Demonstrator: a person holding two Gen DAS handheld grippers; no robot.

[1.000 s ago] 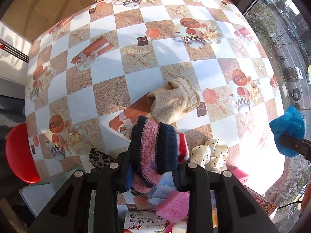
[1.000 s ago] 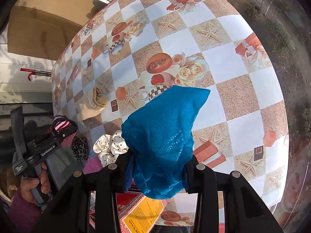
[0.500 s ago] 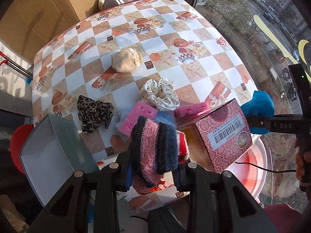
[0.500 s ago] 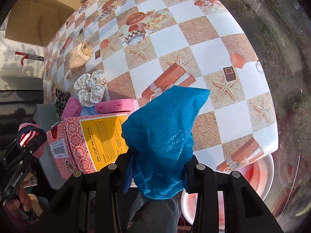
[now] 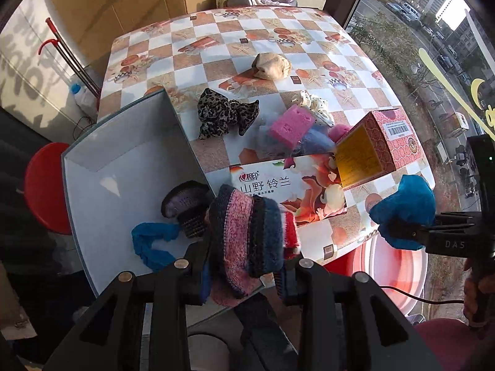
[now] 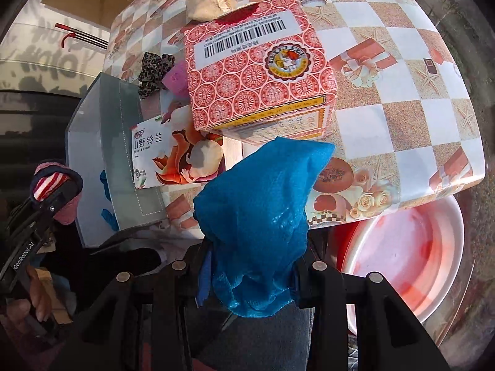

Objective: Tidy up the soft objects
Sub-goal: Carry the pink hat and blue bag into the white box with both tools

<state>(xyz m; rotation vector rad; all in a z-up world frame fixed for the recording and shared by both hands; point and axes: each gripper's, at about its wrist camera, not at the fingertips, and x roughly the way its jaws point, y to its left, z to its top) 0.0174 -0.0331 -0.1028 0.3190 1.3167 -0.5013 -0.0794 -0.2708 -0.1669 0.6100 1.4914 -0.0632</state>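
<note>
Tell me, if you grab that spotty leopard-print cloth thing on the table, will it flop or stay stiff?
The leopard-print fabric scrunchie would probably flop: it lies crumpled in loose folds on the checked tablecloth. It looks light, being thin gathered cloth. It seems unlikely to roll or slide, since it sits flat and bunched.

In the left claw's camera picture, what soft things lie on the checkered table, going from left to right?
Leopard-print scrunchie → beige knitted bundle → pink sponge → polka-dot scrunchie.

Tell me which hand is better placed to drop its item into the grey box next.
Left, probably. The left gripper holds the striped knit sock at the grey box edge; the right gripper, holding the blue cloth, sits off the table's corner.
</note>
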